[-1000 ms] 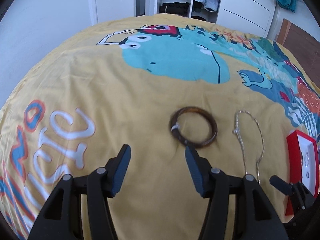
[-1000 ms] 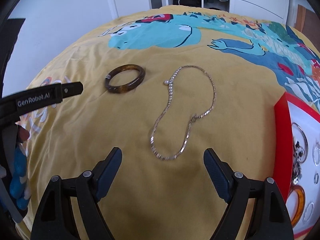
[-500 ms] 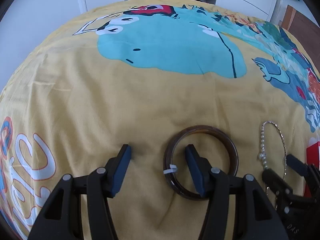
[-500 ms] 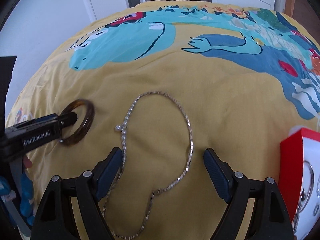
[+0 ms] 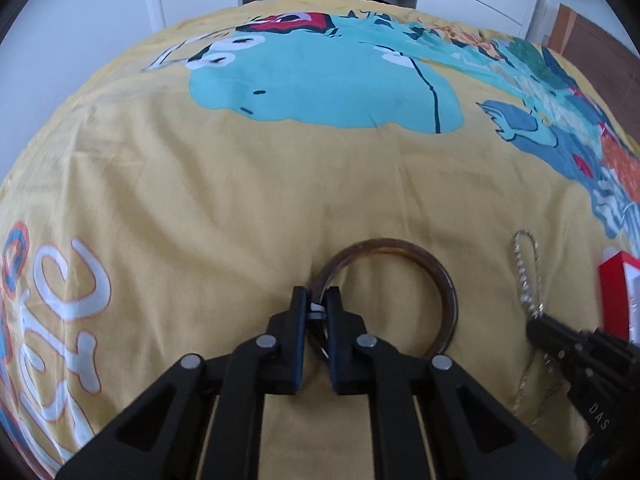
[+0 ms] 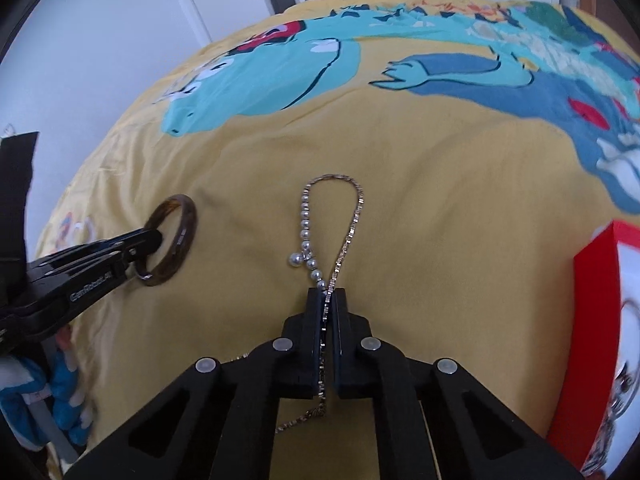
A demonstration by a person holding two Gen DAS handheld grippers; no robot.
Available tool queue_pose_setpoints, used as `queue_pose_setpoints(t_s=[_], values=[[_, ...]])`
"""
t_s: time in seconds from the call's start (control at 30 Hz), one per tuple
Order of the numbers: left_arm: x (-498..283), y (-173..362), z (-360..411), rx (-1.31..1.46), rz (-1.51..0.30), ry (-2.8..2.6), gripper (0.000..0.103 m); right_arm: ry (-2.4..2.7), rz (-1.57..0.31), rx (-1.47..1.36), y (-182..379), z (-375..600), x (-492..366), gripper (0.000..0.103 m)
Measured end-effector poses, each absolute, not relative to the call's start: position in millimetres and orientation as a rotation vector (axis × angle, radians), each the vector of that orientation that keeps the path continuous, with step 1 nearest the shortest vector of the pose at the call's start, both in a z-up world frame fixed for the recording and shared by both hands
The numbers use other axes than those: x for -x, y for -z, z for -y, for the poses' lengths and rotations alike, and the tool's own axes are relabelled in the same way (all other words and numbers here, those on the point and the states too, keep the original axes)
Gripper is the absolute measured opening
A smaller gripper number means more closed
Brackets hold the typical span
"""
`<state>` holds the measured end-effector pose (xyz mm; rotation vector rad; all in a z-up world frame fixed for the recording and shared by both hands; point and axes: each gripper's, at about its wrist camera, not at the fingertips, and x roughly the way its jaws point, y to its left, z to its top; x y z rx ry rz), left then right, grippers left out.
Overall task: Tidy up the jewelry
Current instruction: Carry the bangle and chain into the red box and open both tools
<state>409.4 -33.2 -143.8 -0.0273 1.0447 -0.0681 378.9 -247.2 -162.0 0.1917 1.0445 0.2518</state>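
Bangle (image 5: 404, 248) now pinched by L gripper (image 5: 316, 300) — necklace (image 6: 308, 236) by R (image 6: 326, 300).

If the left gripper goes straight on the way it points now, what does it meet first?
Probably the yellow bedspread. The left gripper, already shut on the brown bangle's near rim, points steeply down; only the cloth inside the ring lies ahead.

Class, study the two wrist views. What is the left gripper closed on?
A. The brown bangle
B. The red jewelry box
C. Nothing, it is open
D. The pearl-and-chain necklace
A: the left gripper has just closed on the rim of the brown bangle, which lies on the yellow bedspread.
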Motion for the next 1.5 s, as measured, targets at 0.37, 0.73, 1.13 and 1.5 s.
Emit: queue_pose_setpoints(t_s=[0.37, 0.73, 1.13, 1.5], values=[[-358, 99, 28, 0.030, -0.993, 0.068, 0.008, -0.344, -0.980, -0.266, 122, 244, -318, 0.005], [-304, 42, 26, 0.020, -0.935, 0.077, 0.008, -0.340, -0.902, -0.241, 54, 246, -260, 0.004], [-281, -6, 98, 0.026, -0.877, 0.187, 0.008, -0.227, -0.790, -0.184, -11, 319, -222, 0.004], [-279, 20, 243, -0.051, -0.914, 0.362, 0.008, -0.051, -0.792, -0.185, 4, 429, -226, 0.005]])
